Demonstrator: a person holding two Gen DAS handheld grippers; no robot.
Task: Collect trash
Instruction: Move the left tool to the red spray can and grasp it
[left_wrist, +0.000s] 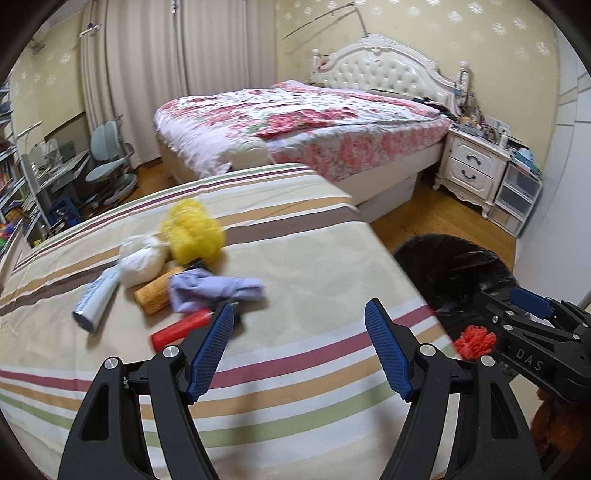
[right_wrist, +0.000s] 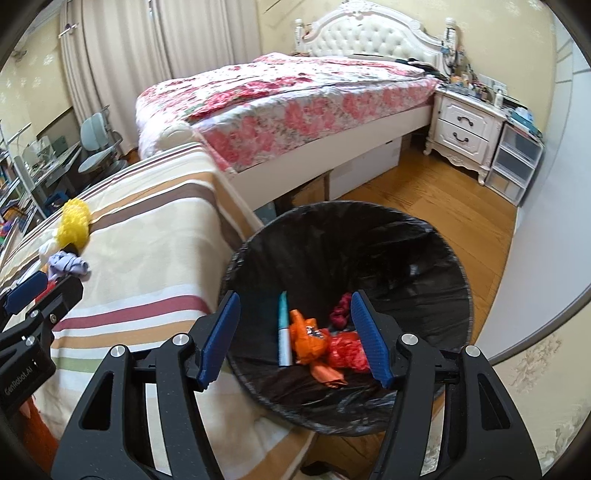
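Right gripper (right_wrist: 293, 336) fingers spread, empty, hanging over the lined bin (right_wrist: 458, 266) beside the bed, likely a drop position. Left gripper (left_wrist: 299, 345) also open, empty, above the striped bed (left_wrist: 314, 251), aimed at remaining trash: red tube (left_wrist: 181, 328), purple rag (left_wrist: 218, 288), yellow mesh (left_wrist: 194, 230) farther back.

So the pile sits on the near bed (left_wrist: 280, 236): net ball (left_wrist: 192, 230) at the back, tied bag (left_wrist: 142, 264) left of it, tube (left_wrist: 96, 297) further left, crumpled cloth (left_wrist: 214, 288) in front, roll (left_wrist: 157, 293) tucked beside it, cylinder (left_wrist: 181, 328) nearest. Bin (right_wrist: 458, 280) stands on the floor (right_wrist: 436, 199) right of that bed, wrappers (right_wrist: 325, 343) and a tube inside.
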